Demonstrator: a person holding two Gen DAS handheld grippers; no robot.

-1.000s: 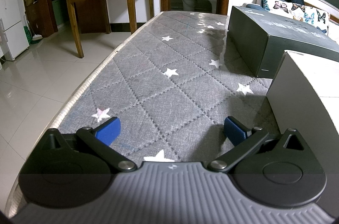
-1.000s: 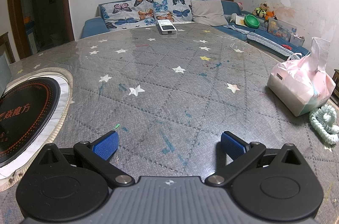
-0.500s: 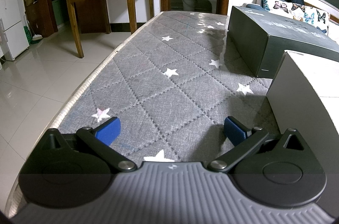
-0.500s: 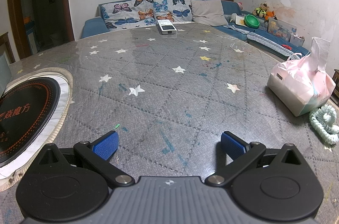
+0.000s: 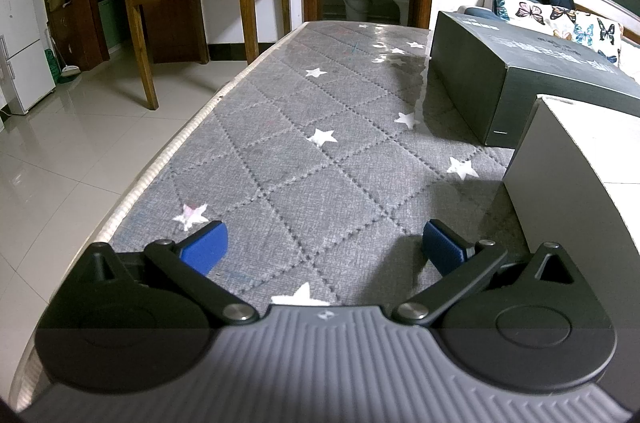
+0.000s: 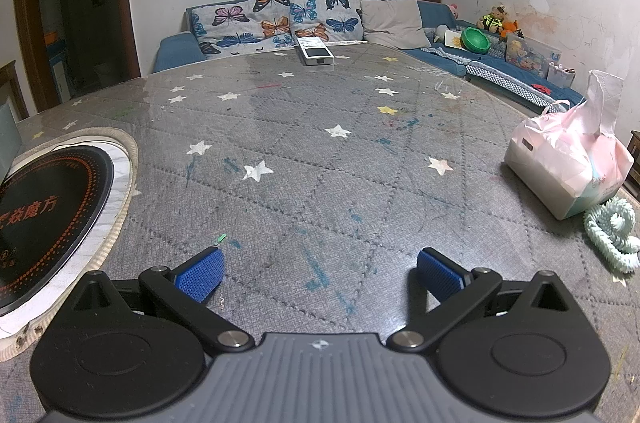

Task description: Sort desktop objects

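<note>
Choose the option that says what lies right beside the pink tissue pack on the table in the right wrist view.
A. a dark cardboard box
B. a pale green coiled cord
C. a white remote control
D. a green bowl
B: the pale green coiled cord lies right against the near end of the pink tissue pack, at the table's right edge.

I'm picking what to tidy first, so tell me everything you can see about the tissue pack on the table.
The tissue pack is a soft, rectangular block of white tissues in thin pink-and-white plastic wrap, opened at the top, where loose wrap and a tissue stick up. It lies flat near the right edge of the grey star-patterned table cover. A pale green coiled cord lies against its near corner. Neither gripper touches it.
</note>
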